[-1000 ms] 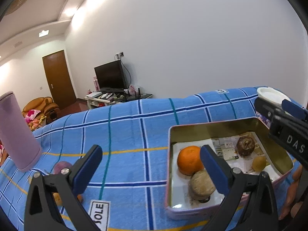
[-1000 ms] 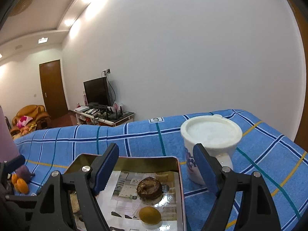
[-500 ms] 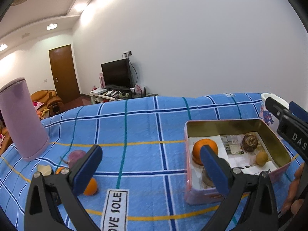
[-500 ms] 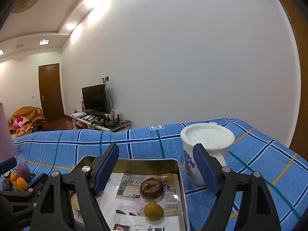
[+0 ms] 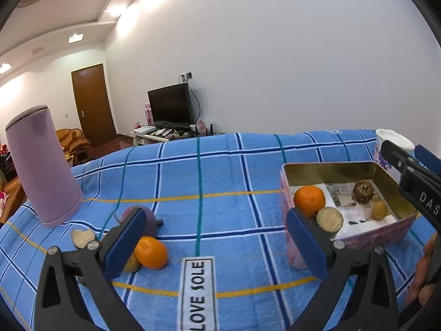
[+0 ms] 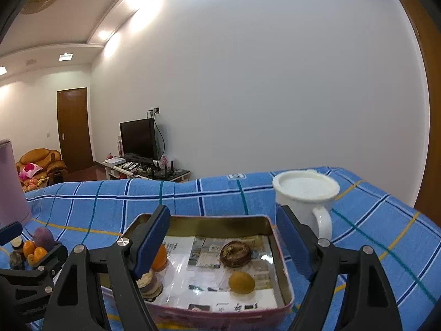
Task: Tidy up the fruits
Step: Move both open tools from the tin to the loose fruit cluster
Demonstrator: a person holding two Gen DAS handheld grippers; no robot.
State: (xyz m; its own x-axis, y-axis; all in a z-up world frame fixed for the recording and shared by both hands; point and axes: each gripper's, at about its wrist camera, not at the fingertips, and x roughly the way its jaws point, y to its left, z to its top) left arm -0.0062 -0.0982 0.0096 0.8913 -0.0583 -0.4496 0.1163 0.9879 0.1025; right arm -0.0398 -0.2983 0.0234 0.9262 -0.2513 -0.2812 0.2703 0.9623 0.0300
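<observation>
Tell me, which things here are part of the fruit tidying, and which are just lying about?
Part of the job:
- tin box
- orange in the box
- loose orange
- purple fruit

Just lying about:
- white mug
- lilac canister
- television

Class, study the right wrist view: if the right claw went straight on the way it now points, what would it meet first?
Probably the open tin: the right claw, open and empty, points slightly down over it, roughly toward the brown fruit. The white mug stands beyond, to the right. Depth is unclear.
</observation>
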